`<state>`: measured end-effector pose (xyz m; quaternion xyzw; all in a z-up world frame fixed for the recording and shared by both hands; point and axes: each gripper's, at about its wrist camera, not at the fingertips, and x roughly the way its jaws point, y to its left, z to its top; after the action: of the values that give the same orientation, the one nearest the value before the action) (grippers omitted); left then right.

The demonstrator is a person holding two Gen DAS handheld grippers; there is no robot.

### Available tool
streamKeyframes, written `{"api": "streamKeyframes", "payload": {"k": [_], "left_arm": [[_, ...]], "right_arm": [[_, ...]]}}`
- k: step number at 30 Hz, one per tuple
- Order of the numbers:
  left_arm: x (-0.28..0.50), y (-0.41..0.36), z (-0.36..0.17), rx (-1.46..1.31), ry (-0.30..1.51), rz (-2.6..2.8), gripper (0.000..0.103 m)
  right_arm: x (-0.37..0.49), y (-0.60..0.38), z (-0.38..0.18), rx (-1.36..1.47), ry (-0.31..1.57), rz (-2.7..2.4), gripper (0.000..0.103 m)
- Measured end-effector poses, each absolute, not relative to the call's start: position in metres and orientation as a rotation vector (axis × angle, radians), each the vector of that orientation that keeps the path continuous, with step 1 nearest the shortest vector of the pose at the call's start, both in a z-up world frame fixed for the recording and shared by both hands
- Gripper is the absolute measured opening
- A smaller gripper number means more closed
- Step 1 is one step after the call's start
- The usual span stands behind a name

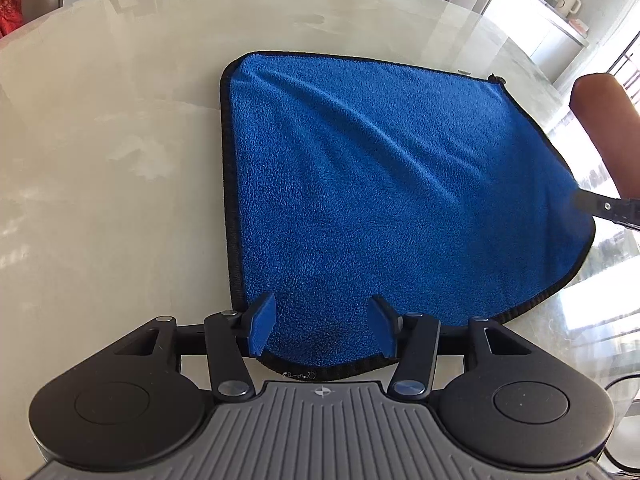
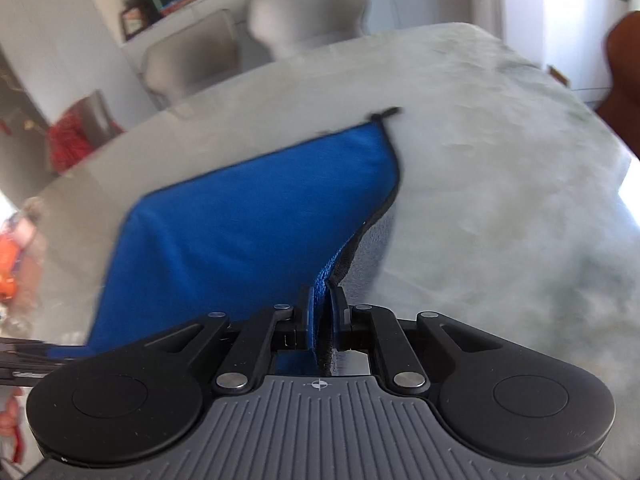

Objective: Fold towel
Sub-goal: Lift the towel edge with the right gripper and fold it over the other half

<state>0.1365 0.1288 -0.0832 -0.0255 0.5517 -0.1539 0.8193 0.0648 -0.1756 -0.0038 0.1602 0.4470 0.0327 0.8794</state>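
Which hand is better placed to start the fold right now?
Right. The right gripper is already shut on the blue towel's near edge. The left gripper is open above the towel, gripping nothing.

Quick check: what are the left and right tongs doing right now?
Left tongs: open over the blue towel's near edge, not gripping.
Right tongs: shut on the towel's edge.

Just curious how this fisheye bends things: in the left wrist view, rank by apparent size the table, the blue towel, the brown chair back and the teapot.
1. table
2. blue towel
3. brown chair back, partly cut off
4. teapot, tiny, but farthest away, so true size is unsure
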Motion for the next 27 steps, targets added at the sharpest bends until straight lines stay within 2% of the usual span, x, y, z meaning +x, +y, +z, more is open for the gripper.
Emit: {"api": "streamKeyframes", "payload": {"k": [11,18,27], "left_arm": [[0.134,0.156,-0.077,-0.118,1.15,-0.337,0.055],[0.125,0.185,-0.078,-0.137,1.149,-0.315,0.058],[0.118,0.204,-0.082,-0.158,1.156,-0.312,0.06]], "right_arm": [[0.117,-0.068,0.009,0.176,0.939,0.424,0.009],[0.114,-0.006,0.014,0.078,0.975,0.617,0.009],[0.107,0.03,-0.008,0.02,1.066,0.692,0.01]]}}
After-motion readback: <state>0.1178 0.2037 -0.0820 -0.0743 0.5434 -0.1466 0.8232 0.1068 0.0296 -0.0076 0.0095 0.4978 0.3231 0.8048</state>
